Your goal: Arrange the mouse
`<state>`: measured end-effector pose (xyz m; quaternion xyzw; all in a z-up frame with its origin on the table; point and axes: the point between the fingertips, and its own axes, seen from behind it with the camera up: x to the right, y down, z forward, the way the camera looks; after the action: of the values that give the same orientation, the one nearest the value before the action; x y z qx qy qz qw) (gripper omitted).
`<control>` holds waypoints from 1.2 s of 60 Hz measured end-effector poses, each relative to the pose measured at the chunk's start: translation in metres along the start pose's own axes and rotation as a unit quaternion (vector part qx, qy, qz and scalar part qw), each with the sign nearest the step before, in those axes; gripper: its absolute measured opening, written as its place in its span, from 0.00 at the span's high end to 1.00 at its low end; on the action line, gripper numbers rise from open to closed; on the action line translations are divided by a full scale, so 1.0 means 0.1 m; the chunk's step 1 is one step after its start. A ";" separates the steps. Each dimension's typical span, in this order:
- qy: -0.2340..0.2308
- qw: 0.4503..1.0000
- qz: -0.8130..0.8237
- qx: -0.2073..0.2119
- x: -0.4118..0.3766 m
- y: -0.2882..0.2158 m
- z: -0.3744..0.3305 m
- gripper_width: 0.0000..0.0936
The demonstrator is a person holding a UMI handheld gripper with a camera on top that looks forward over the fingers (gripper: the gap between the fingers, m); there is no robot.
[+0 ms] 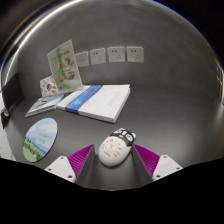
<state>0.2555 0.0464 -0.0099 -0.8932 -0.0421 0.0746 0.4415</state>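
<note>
A white mouse (pixel 115 147) with red markings and a black panda-like head end lies between my fingertips, over the grey table (pixel 170 115). My gripper (pixel 114 150) has its magenta pads (pixel 82 160) against the mouse's two sides, so it is shut on the mouse. The mouse's rear part sits between the pads and its black head end points away from me.
A round green-blue disc (pixel 40 138) lies to the left of the fingers. Beyond the mouse lies a white-and-blue book (pixel 97 101), with a thin booklet (pixel 44 105) left of it. A picture card (pixel 62 68) stands upright by the wall, below the sockets (pixel 110 53).
</note>
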 end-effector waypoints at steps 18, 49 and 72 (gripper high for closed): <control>0.049 0.999 0.000 0.018 -0.06 -0.18 0.32 0.44; 0.041 0.988 -0.037 0.147 -2.34 -1.06 -0.67 0.54; 0.073 0.997 -0.012 0.023 -3.07 -0.01 0.41 0.51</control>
<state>-0.0545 0.0356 -0.0046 -0.8852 -0.0190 0.0050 0.4648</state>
